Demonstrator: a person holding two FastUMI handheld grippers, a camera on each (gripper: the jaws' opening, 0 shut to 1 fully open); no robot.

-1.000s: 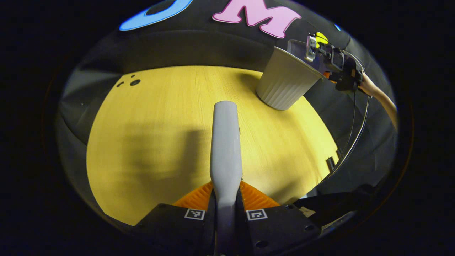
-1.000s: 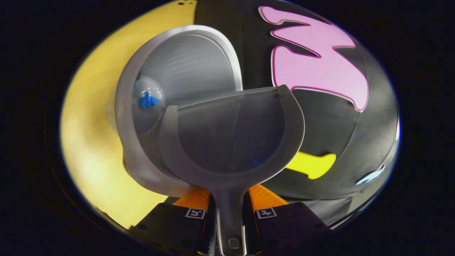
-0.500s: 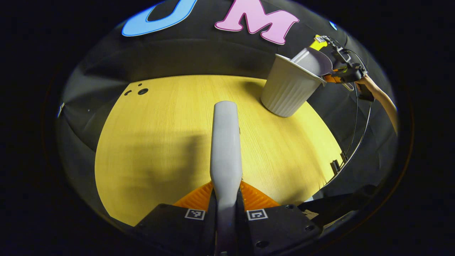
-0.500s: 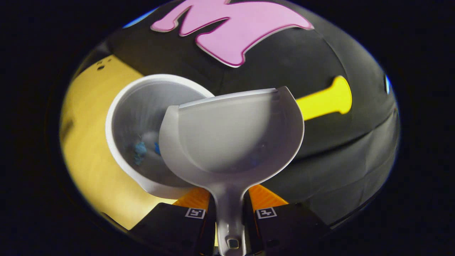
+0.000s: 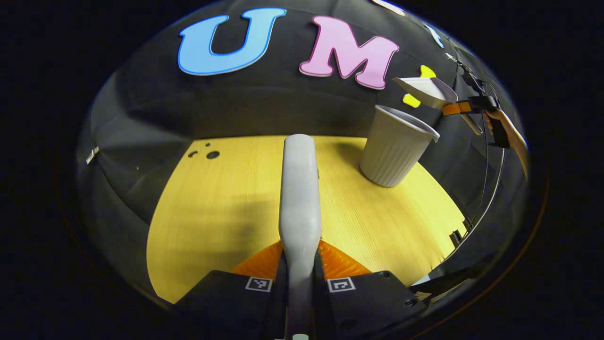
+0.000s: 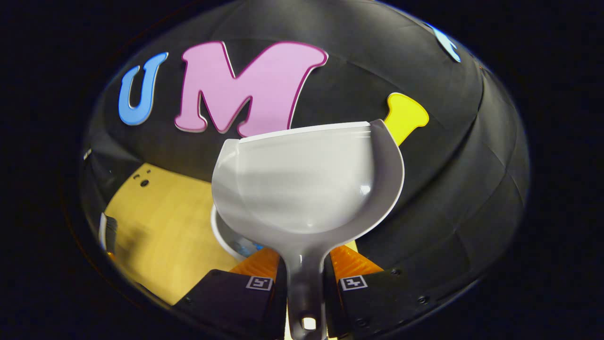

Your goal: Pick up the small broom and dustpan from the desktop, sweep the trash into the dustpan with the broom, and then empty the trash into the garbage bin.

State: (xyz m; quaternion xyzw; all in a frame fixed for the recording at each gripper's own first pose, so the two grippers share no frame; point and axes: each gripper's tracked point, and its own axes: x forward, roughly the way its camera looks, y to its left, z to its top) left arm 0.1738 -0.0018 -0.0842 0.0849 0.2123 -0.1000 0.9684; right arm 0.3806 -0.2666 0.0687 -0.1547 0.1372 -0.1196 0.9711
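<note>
My left gripper [image 5: 300, 260] is shut on the grey broom handle [image 5: 299, 189], which points forward over the yellow table [image 5: 222, 208]. At the table's right stands the white ribbed garbage bin [image 5: 394, 147]. Above and just right of its rim hovers the pale dustpan [image 5: 424, 89], roughly level, held by the other gripper [image 5: 460, 108] and a hand [image 5: 509, 134]. In the right gripper view my right gripper [image 6: 304, 264] is shut on the dustpan's handle; the dustpan [image 6: 306, 184] looks empty. Below it peeks the bin's rim [image 6: 221, 236], with blue bits [image 6: 256, 246] inside.
Small dark holes [image 5: 207, 154] mark the table's far left corner. A cable [image 5: 486, 189] hangs down past the table's right edge. The black booth wall [image 5: 264, 104] closes the back. The table's surface [image 6: 160, 226] stretches left of the bin.
The dustpan has come up from its tipped pose over the bin's mouth and is now level above the rim. The left gripper has tilted upward with the broom.
</note>
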